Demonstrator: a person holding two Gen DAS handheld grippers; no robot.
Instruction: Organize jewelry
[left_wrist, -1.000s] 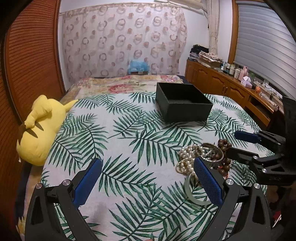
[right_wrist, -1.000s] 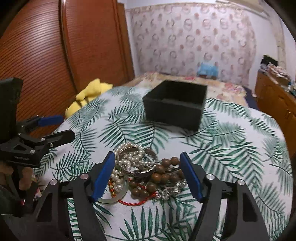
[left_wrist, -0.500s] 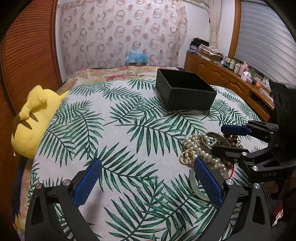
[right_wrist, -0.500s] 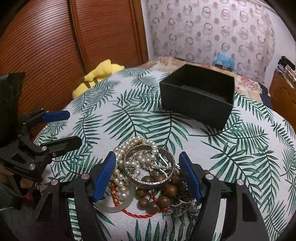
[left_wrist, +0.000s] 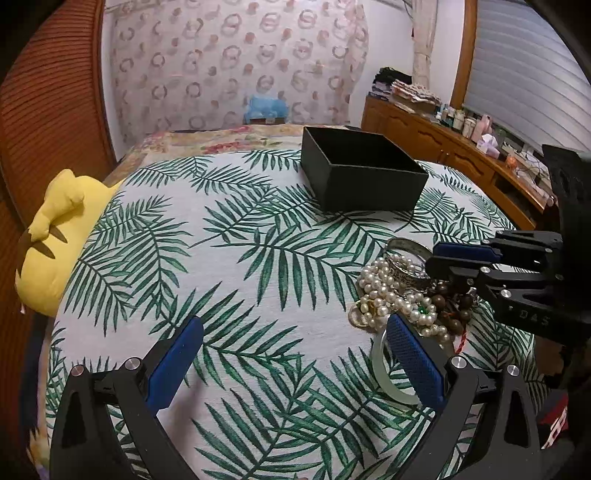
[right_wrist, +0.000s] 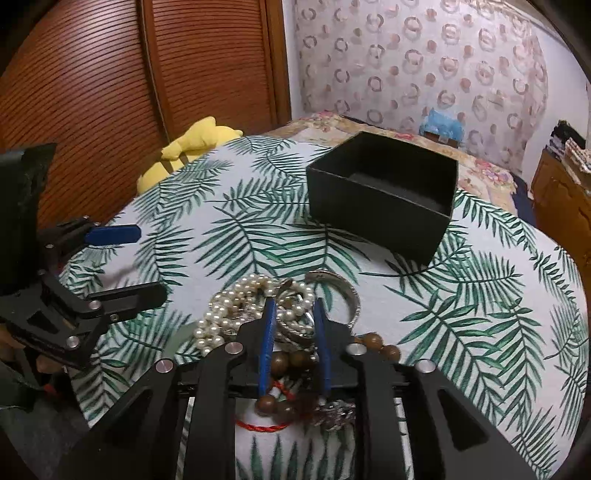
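A heap of jewelry (left_wrist: 402, 291) lies on the palm-leaf cloth: pearl strands (right_wrist: 236, 306), silver bangles (right_wrist: 332, 291), brown wooden beads (right_wrist: 291, 360), a red cord (right_wrist: 262, 426) and a pale green bangle (left_wrist: 384, 373). My right gripper (right_wrist: 293, 321) is down in the heap, its jaws narrowed around a silver bangle and pearls; it also shows in the left wrist view (left_wrist: 447, 258). My left gripper (left_wrist: 291, 339) is open and empty, left of the heap. An open black box (left_wrist: 362, 173) stands beyond the heap.
A yellow plush toy (left_wrist: 55, 236) lies at the bed's left edge by the wooden louvred wardrobe doors (right_wrist: 110, 92). A wooden dresser (left_wrist: 461, 155) with bottles and clutter runs along the right. A blue plush (left_wrist: 266, 107) sits by the curtain.
My right gripper has dropped into the heap and its jaws have narrowed from wide open onto the bangle and pearls. My left gripper has stayed open.
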